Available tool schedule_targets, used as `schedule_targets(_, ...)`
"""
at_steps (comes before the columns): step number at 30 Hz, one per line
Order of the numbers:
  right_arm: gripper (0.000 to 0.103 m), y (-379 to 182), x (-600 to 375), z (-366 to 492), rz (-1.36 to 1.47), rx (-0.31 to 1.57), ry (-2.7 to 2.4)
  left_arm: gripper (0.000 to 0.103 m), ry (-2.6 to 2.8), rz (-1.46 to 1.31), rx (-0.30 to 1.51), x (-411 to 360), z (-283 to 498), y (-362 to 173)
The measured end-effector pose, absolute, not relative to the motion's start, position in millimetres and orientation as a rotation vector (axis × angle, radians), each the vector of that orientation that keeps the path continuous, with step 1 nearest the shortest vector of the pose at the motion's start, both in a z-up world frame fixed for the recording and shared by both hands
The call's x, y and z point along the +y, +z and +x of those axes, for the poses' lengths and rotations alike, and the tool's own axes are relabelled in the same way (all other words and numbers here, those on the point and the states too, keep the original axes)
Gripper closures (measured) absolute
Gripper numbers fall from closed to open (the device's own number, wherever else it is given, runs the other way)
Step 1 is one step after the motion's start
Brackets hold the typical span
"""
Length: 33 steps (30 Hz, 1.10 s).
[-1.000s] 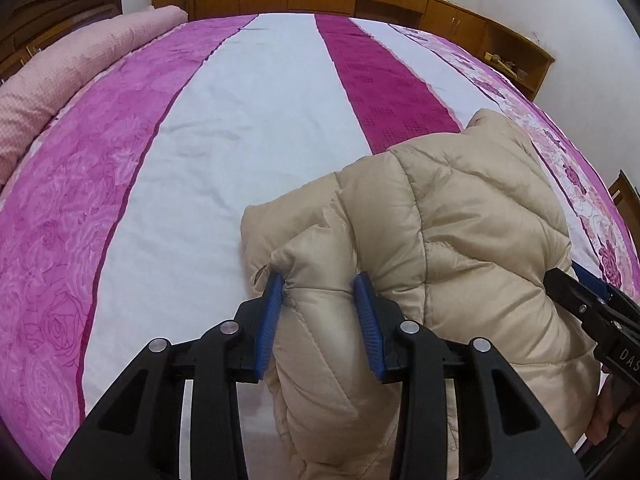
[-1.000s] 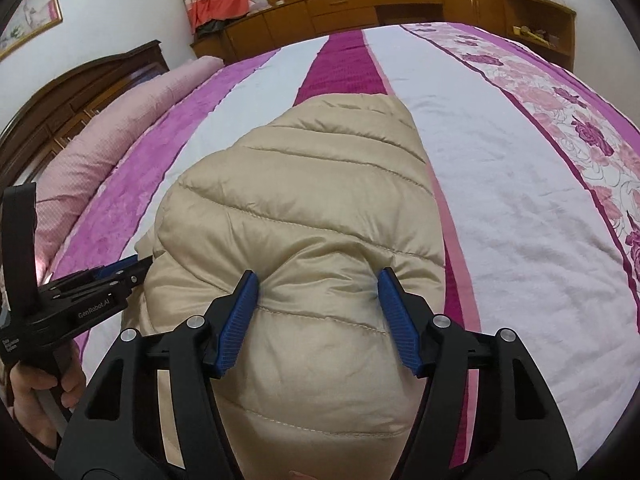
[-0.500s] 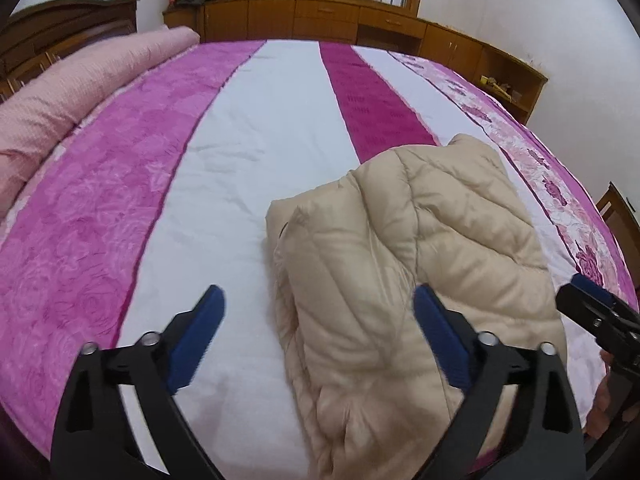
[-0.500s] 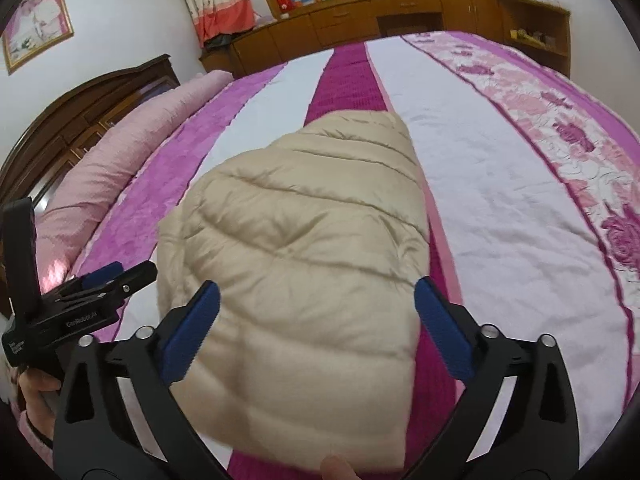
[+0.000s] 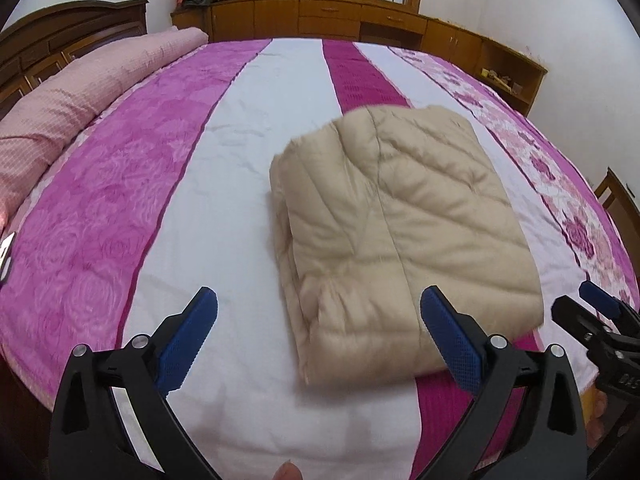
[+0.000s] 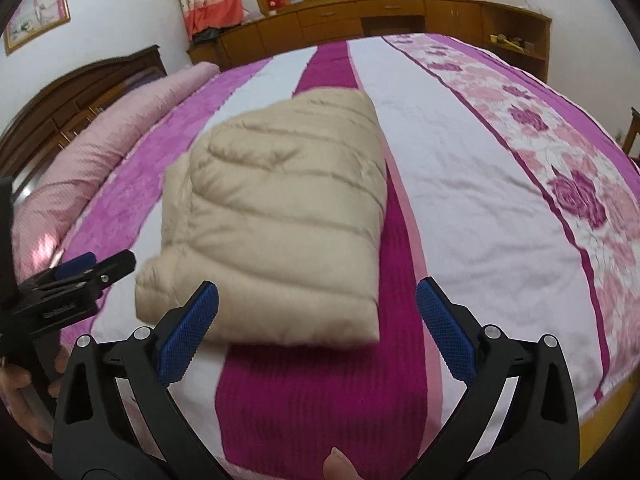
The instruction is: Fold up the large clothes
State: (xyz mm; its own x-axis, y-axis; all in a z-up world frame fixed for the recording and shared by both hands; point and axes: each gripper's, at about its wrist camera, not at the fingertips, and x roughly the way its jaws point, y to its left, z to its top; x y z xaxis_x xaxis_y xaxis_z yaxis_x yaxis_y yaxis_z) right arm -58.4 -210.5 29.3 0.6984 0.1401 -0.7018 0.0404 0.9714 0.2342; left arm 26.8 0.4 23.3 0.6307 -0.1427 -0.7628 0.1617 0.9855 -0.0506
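Note:
A beige quilted down jacket (image 5: pixel 404 232) lies folded into a compact rectangle on the striped bedspread (image 5: pixel 224 184). In the right wrist view the same jacket (image 6: pixel 280 216) rests across a white stripe and a dark magenta stripe. My left gripper (image 5: pixel 318 330) hovers open just short of the jacket's near edge, nothing pressed between its blue pads. My right gripper (image 6: pixel 318 326) is also open, above the bed near the jacket's near edge. Each gripper shows at the other view's side, the right gripper (image 5: pixel 596 316) and the left gripper (image 6: pixel 80 276).
A rolled pink quilt (image 5: pixel 72 112) lies along the left by the dark wooden headboard (image 5: pixel 60 44). Wooden cabinets (image 5: pixel 340 20) and a window line the far wall. The bed's near edge (image 6: pixel 600 412) drops off close to the grippers. A hand (image 6: pixel 24 396) holds the left tool.
Both grippers let go of the jacket's near edge, opened wide and pulled back toward the bed's near side. The jacket settled flat, folded.

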Motion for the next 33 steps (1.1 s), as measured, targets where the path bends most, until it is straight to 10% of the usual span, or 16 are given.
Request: schedule_targets(33,0.005,-36,-201,-92,0.265,0.981,-0.005,0.006,-0.155,0.037,1.101,-9,-4,-48)
